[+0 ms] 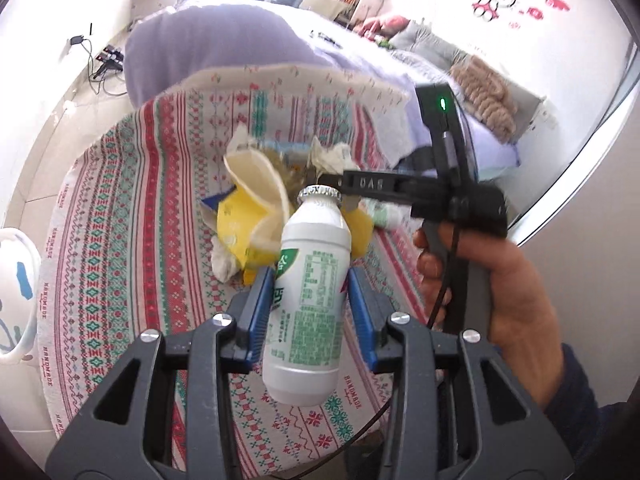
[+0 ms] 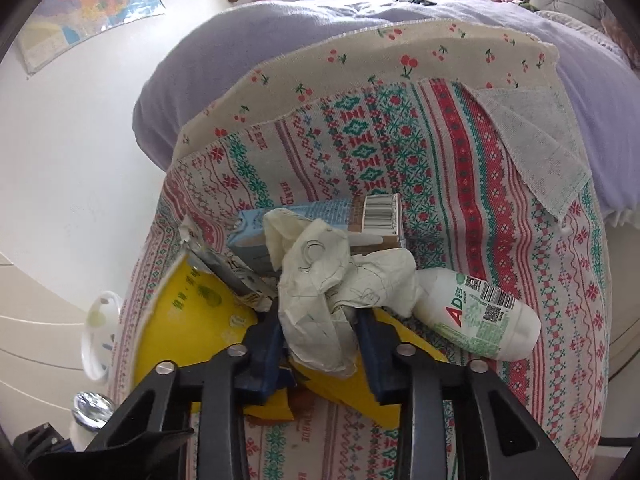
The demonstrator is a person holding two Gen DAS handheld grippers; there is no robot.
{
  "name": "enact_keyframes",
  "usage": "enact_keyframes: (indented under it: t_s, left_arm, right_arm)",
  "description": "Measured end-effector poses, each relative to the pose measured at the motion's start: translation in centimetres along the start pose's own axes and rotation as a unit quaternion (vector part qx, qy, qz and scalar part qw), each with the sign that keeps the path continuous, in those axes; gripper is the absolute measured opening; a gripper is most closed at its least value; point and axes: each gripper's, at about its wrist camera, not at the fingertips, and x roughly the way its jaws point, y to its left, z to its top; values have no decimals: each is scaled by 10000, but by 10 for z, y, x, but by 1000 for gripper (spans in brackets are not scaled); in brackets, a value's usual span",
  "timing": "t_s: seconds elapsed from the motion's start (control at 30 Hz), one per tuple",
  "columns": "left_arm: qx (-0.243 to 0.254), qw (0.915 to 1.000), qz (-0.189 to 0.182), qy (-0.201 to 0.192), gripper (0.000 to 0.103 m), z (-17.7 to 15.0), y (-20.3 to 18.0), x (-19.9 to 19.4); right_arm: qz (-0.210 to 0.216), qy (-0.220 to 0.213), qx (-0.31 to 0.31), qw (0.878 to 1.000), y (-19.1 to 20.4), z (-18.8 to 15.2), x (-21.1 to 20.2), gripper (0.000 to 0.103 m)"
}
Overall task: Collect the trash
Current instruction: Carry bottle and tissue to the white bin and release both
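My left gripper (image 1: 310, 292) is shut on a white yogurt bottle (image 1: 308, 300) with green print and a foil cap, held upright above the patterned cloth (image 1: 120, 240). My right gripper (image 2: 320, 332) is shut on a crumpled white paper wad (image 2: 332, 292); it shows from the side in the left wrist view (image 1: 340, 190). Under the wad lie a yellow paper bowl (image 2: 188, 320), a yellow wrapper (image 2: 360, 392), a blue-brown carton (image 2: 320, 220) and a second white bottle (image 2: 480, 320) on its side.
The cloth covers a small table beside a lavender bed (image 2: 360, 28). A white bin rim (image 1: 16, 280) stands at the table's left, over the floor; it also shows in the right wrist view (image 2: 96, 332). Cables (image 1: 104, 64) lie on the floor.
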Motion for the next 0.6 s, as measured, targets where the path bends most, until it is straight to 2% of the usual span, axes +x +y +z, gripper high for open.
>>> enact_keyframes:
  t_s: [0.13, 0.2, 0.37, 0.47, 0.53, 0.6]
  left_arm:
    - [-49, 9994, -173, -301, 40, 6, 5, -24]
    - [-219, 9990, -145, -364, 40, 12, 19, -28]
    - [-785, 9951, 50, -597, 40, 21, 61, -45]
    - [-1239, 9891, 493, -623, 40, 23, 96, -50]
    - [-1540, 9812, 961, -654, 40, 21, 122, -53]
    - [-1795, 9737, 1233, -673, 40, 18, 144, -60]
  right_arm:
    - [66, -447, 30, 9990, 4, -4, -25, 28]
    - [92, -654, 91, 9978, 5, -5, -34, 28]
    - [517, -1076, -65, 9928, 19, -9, -53, 28]
    - [799, -1218, -212, 9891, 39, -9, -55, 28]
    - [949, -1265, -361, 9868, 53, -11, -54, 28]
    - [1029, -1268, -581, 9849, 68, -15, -53, 28]
